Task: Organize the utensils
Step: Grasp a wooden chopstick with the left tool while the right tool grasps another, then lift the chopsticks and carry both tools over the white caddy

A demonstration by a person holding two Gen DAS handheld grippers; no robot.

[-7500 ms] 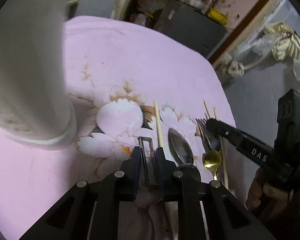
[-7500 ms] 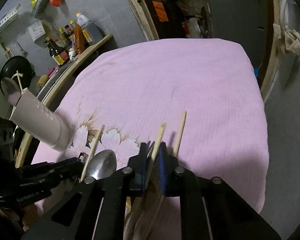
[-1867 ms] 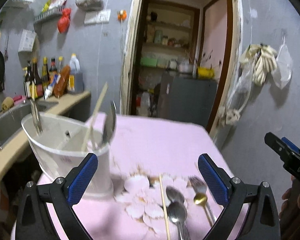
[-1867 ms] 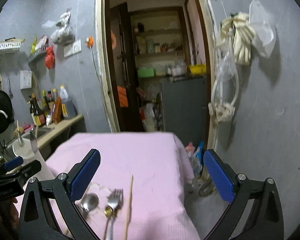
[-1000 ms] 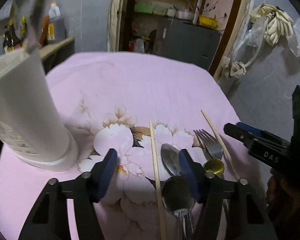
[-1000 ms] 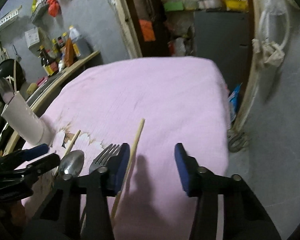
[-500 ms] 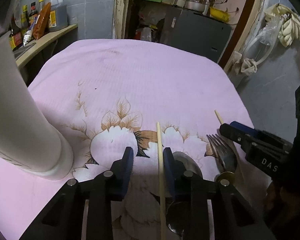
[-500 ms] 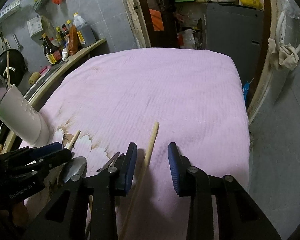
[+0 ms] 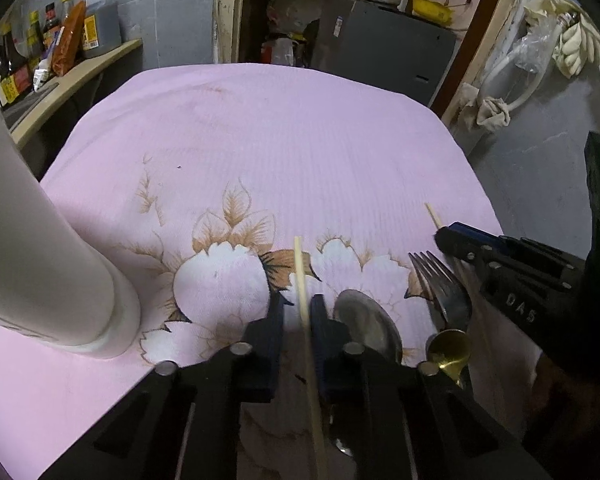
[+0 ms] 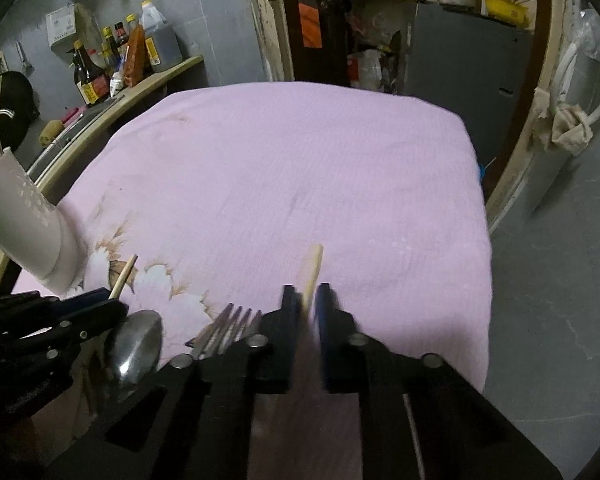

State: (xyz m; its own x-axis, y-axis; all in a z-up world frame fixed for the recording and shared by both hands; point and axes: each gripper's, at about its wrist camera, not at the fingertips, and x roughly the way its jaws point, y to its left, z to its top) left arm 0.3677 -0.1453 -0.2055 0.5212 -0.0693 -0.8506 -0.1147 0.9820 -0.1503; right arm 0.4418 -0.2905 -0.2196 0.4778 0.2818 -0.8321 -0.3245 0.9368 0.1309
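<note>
Left wrist view, far left of the frame: white utensil holder (image 9: 48, 264) standing on the pink flowered cloth (image 9: 260, 140) that covers the bench. Lower centre: left tool (image 9: 298, 312), jaws narrow after just closing, pinching a wooden chopstick (image 9: 300, 268) whose tip pokes out ahead toward the printed blossom. Just right of it: steel spoon (image 9: 366, 326) lying bowl-up on the cloth, then a fork (image 9: 440, 280) with tines pointing up the frame, and a small gold spoon (image 9: 449, 350) touching the fork's neck. Right edge: right tool (image 9: 446, 238) coming in from the side, a second chopstick (image 9: 432, 214) sticking out past its tip.

Right wrist view, left edge: same utensil holder (image 10: 24, 224), tilted by the lens, at the cloth's (image 10: 300, 160) near-left corner. Lower left: left tool (image 10: 112, 304) with its chopstick (image 10: 124, 274) angled up and right. Beside it the spoon (image 10: 134, 346), then the fork (image 10: 228, 326) tines. Lower centre: right tool (image 10: 309, 298), jaws just drawn in narrow, clamped on the second chopstick (image 10: 314, 266), blunt end showing above the pads. Upper left background: shelf of sauce bottles (image 10: 132, 56).
</note>
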